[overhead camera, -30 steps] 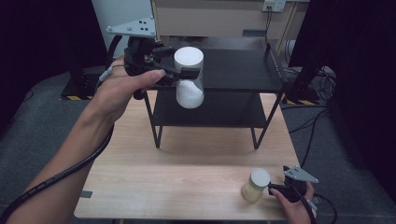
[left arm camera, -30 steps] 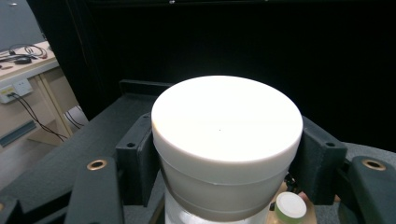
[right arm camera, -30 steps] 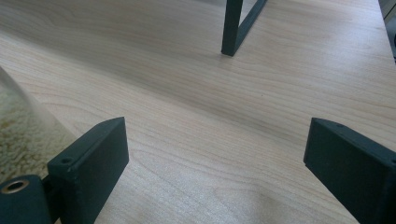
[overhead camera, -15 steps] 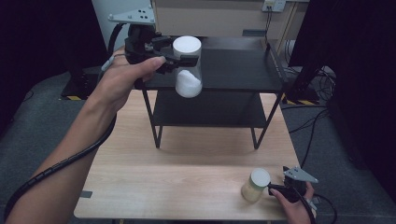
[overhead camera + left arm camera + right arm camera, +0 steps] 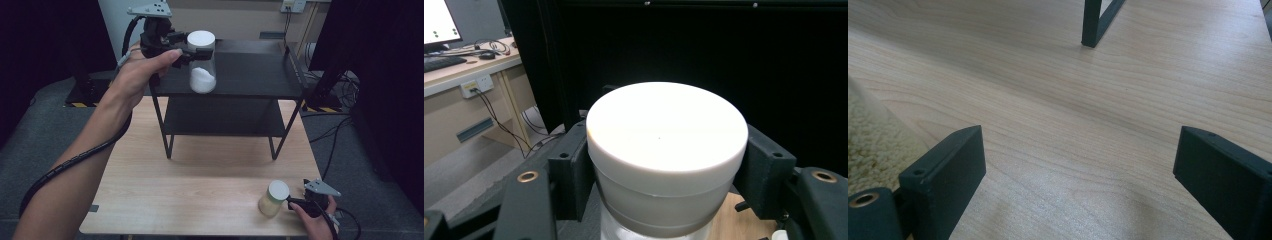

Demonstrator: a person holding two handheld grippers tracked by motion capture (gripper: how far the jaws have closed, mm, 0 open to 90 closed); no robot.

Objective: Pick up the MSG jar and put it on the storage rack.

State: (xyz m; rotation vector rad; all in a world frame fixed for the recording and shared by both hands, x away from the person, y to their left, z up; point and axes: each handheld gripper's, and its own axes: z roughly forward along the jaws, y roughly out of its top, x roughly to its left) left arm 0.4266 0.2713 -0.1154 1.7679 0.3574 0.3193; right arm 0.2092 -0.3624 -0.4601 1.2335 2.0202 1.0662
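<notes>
While the jar hangs over the shelf: notes on the placement geometry.

Held item: white-lidded jar [image 5: 202,62], part-filled with white powder, carried upright, long axis vertical.
Left gripper [image 5: 186,49]: jaws pinching the jar just under its lid, one pad on each side, as the left gripper view shows [image 5: 666,155].
Jar position: far left of the scene, above the left end of the top deck of the black shelf [image 5: 250,70]; base looks just clear of the deck, though contact cannot be told.
Key relation: the deck lies straight below the jar, so the coming move is judged a short vertical lowering, axis kept upright.
Right gripper [image 5: 295,204]: jaws spread, nothing between them, low at the near right of the table [image 5: 200,190].
Second jar [image 5: 273,198]: tan-filled, standing just left of the right gripper, near right.
Nearer hand: left for the shelf, right for the second jar.
</notes>
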